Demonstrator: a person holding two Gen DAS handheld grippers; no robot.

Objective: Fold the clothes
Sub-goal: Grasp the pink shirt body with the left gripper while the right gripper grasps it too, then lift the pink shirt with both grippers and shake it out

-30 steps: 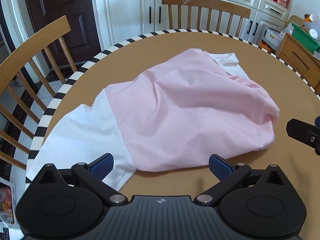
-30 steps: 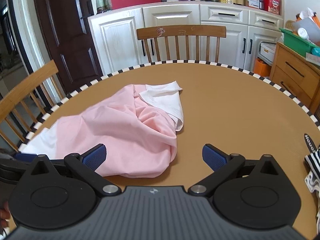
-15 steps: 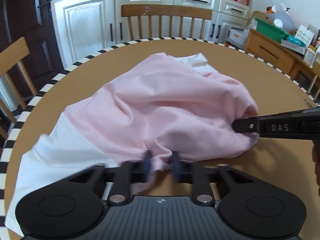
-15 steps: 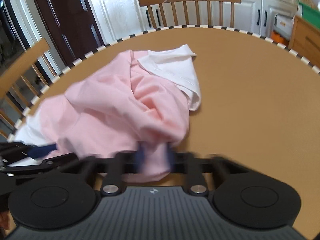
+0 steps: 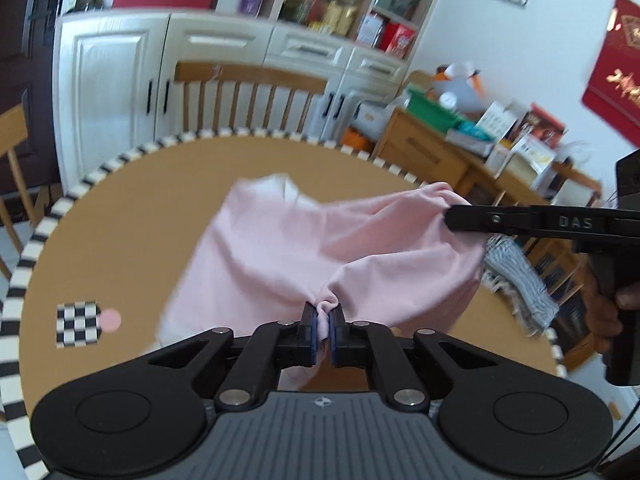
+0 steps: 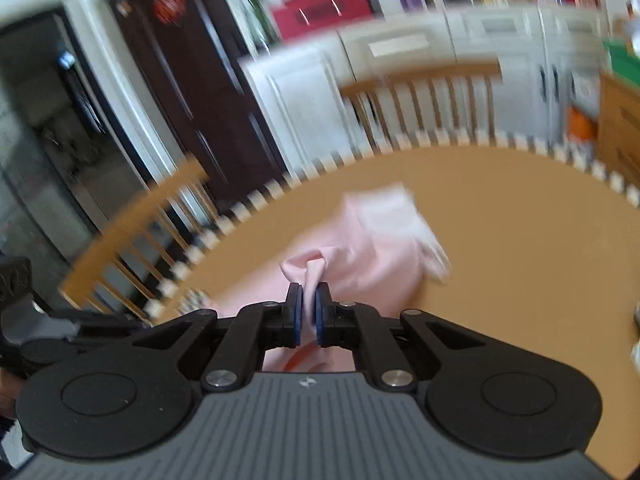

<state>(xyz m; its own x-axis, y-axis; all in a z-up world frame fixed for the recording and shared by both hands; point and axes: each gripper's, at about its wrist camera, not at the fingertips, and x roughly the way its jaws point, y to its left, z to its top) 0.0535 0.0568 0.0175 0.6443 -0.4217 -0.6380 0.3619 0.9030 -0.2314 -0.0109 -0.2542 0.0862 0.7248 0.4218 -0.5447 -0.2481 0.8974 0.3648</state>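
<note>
Currently both grippers are holding the pink garment [image 5: 304, 248] up over the round table [image 5: 132, 184].

Left gripper [image 5: 325, 320] is clenching a bunched fold of pink fabric at the table's near edge; to its right, the right gripper [image 5: 450, 216] is pinching another edge. Garment is sagging between them, its far white part [image 6: 400, 216] trailing toward the table's centre. Striped cloth [image 5: 516, 276] is lying at the table's right rim.

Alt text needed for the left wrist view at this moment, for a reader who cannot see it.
The left gripper is shut on a bunched fold of a pink garment, held up above a round brown table with a striped edge. The right gripper pinches the garment's far right edge; a striped cloth lies beneath it.
</note>
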